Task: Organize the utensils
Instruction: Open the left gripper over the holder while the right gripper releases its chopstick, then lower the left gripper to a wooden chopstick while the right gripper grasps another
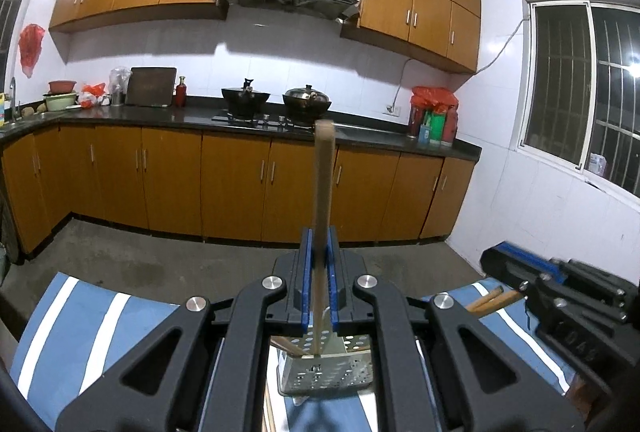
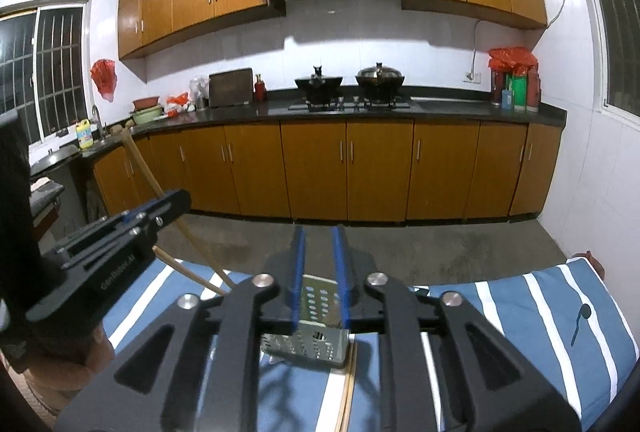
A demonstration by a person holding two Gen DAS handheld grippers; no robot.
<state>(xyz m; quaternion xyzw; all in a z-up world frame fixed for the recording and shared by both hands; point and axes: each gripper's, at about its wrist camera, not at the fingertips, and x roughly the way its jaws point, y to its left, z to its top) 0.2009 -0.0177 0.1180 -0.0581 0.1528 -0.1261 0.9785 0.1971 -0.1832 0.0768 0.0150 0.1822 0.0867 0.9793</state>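
Note:
My left gripper is shut on a long wooden utensil handle that stands nearly upright, its lower end inside a perforated metal utensil holder on the blue-and-white striped cloth. Another wooden stick leans in the holder. My right gripper straddles the holder's rim, its jaws closed against it. From the right wrist view the left gripper is at the left, holding the handle. The right gripper body shows at the right of the left wrist view.
Wooden chopsticks lie on the cloth at the right, and others at the left. A dark spoon lies on the cloth at far right. Kitchen cabinets and bare floor lie beyond the table edge.

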